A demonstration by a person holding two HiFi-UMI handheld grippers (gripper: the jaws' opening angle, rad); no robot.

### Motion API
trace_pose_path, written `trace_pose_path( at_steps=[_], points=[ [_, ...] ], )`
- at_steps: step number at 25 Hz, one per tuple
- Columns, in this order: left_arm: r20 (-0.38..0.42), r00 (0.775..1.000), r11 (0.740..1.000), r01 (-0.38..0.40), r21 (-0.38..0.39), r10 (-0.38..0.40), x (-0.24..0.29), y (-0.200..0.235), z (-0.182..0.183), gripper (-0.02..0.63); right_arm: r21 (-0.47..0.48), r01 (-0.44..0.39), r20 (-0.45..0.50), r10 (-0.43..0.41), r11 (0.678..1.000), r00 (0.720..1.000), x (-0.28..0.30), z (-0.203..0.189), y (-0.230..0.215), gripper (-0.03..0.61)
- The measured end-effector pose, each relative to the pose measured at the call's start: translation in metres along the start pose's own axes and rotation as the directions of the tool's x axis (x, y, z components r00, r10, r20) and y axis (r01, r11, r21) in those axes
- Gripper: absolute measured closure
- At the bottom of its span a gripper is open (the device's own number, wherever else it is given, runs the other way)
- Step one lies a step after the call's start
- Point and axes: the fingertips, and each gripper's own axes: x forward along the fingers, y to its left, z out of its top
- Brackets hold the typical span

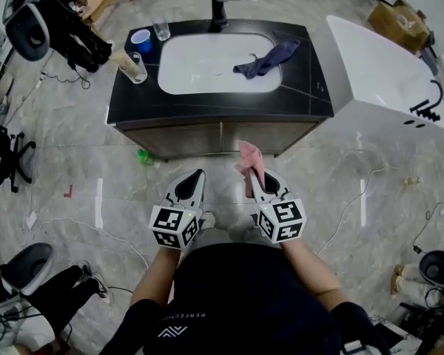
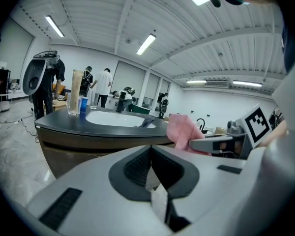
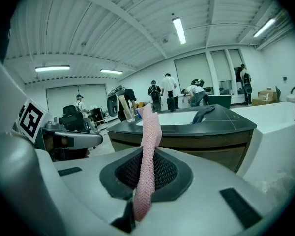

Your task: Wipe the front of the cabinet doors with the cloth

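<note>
The left gripper [image 2: 151,168] is being held with its jaws pressed together, and nothing is being gripped between them. Just beside it, the right gripper [image 3: 146,173] is being kept closed on the pink cloth [image 3: 150,132]. The cloth is being pinched between the jaws, with one end standing up past the jaw tips and the other trailing down behind them. Both grippers are being held low in front of the person, level with each other and a little apart, and are being pointed toward the cabinet doors [image 1: 222,135]. The doors are not being touched by the cloth or by either gripper; a strip of floor [image 1: 318,191] is being left between them.

Above the doors, a dark surface [image 1: 129,98] is being occupied by a white basin [image 1: 200,69], in which a dark blue rag [image 1: 266,59] is lying. At the left of the surface, a tall glass [image 1: 135,66], a blue cup [image 1: 141,41] and a smaller glass [image 1: 161,28] are standing near one another. A black tap [image 1: 218,9] is standing at the far edge. A white bathtub [image 1: 385,72] is standing to the right of the cabinet.
</note>
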Motion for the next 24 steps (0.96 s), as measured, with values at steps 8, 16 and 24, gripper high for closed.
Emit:
trace_pose_path(
  at_steps=[8, 16, 24],
  points=[
    [-0.018, 1.0, 1.0, 0.018, -0.001, -0.018, -0.003, -0.004, -0.007, 0.606, -0.007, -0.008, -0.013, 0.007, 1.0, 1.0, -0.005, -0.011, 0.012, 0.537],
    [-0.037, 0.999, 0.999, 0.038, 0.012, -0.037, -0.002, -0.009, -0.011, 0.606, -0.01, -0.001, -0.026, 0.001, 1.0, 1.0, -0.011, -0.018, 0.014, 0.537],
    [-0.05, 0.997, 0.998, 0.052, 0.025, -0.051, 0.001, -0.014, -0.015, 0.606, -0.011, 0.001, -0.025, -0.001, 1.0, 1.0, -0.012, -0.021, 0.014, 0.537]
  ],
)
